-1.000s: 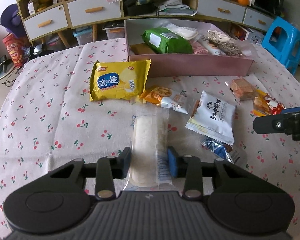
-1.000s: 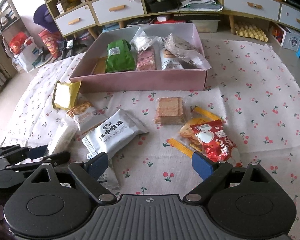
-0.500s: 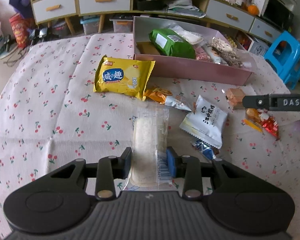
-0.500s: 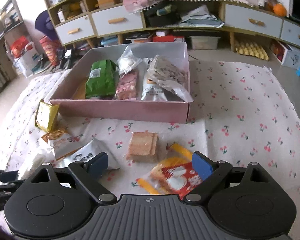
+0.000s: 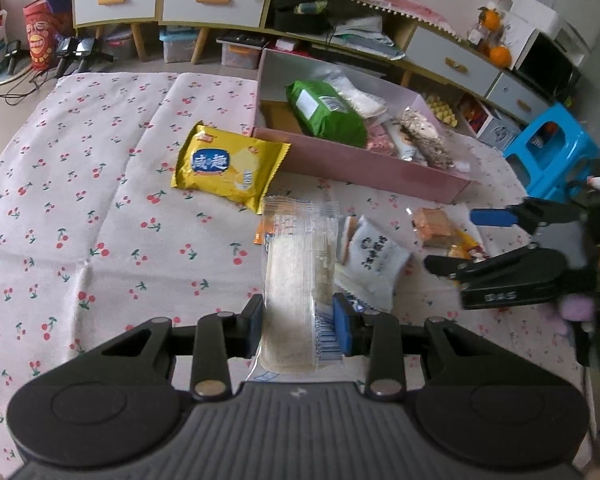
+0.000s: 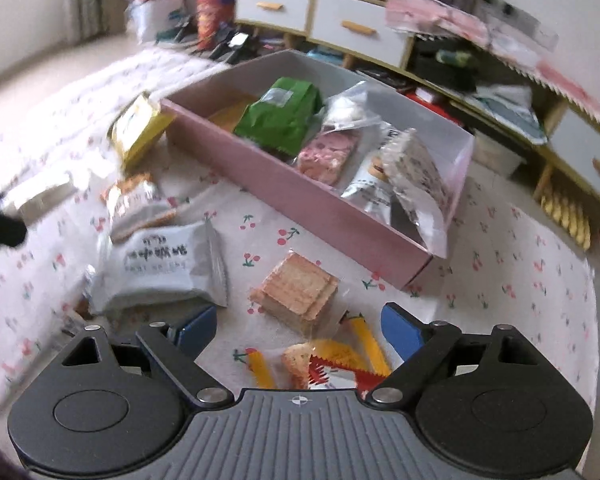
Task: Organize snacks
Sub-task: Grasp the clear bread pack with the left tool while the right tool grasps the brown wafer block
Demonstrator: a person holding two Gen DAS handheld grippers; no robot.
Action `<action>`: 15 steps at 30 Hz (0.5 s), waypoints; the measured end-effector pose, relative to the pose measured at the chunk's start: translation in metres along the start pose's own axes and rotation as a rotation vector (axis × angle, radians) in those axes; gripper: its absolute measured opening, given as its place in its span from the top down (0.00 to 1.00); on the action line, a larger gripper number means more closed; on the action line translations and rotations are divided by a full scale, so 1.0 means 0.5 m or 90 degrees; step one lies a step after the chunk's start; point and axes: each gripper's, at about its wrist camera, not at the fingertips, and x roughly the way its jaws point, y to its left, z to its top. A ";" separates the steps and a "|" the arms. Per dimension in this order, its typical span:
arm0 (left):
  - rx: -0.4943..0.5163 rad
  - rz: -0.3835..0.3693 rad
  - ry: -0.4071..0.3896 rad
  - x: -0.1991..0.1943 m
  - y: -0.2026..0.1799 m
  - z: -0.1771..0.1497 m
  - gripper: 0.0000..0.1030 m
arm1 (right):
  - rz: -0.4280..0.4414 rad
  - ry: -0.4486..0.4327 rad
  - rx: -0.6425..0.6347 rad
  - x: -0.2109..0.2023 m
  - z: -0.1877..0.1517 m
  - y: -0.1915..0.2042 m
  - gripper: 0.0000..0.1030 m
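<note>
My left gripper [image 5: 298,322] is clamped on a long clear-wrapped cake bar [image 5: 300,276], pads pressing both sides near its barcode end, and the bar is lifted off the cloth [image 5: 80,200], sticking out ahead over the scattered packets. Just under its far end lie a small orange packet [image 5: 259,236] and a white pillow pack [image 5: 374,258] with dark print. Beyond them to the left, a glossy yellow bag [image 5: 228,170] lies flat, its corner close to the pink box [image 5: 360,164].

The box is a shallow cardboard tray, open on top. A green bag [image 5: 326,114] and several clear and white packets fill most of it; a bare patch shows at its left end.

My right gripper [image 6: 298,330] stands wide, holding nothing; its jaws have just been closing a little. It hangs above a clear-wrapped stack of wafers [image 6: 296,290] and a red and yellow crinkly packet [image 6: 332,364], which overlap.

The cloth to the left is open and creased. Behind the box stand drawers [image 5: 212,4]; a blue stool [image 5: 552,152] sits off the right edge.
</note>
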 end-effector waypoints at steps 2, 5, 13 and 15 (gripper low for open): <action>0.000 -0.006 0.003 0.004 -0.004 0.001 0.68 | -0.010 0.003 -0.023 0.012 -0.001 0.004 0.13; 0.000 -0.013 0.008 0.012 -0.011 0.004 0.68 | -0.008 -0.005 -0.031 0.023 -0.003 0.000 0.13; 0.001 -0.018 0.016 0.034 -0.024 0.011 0.68 | 0.012 -0.031 -0.025 0.035 0.005 -0.010 0.29; 0.001 -0.018 0.017 0.037 -0.026 0.012 0.68 | 0.026 -0.033 -0.020 0.035 0.010 -0.007 0.41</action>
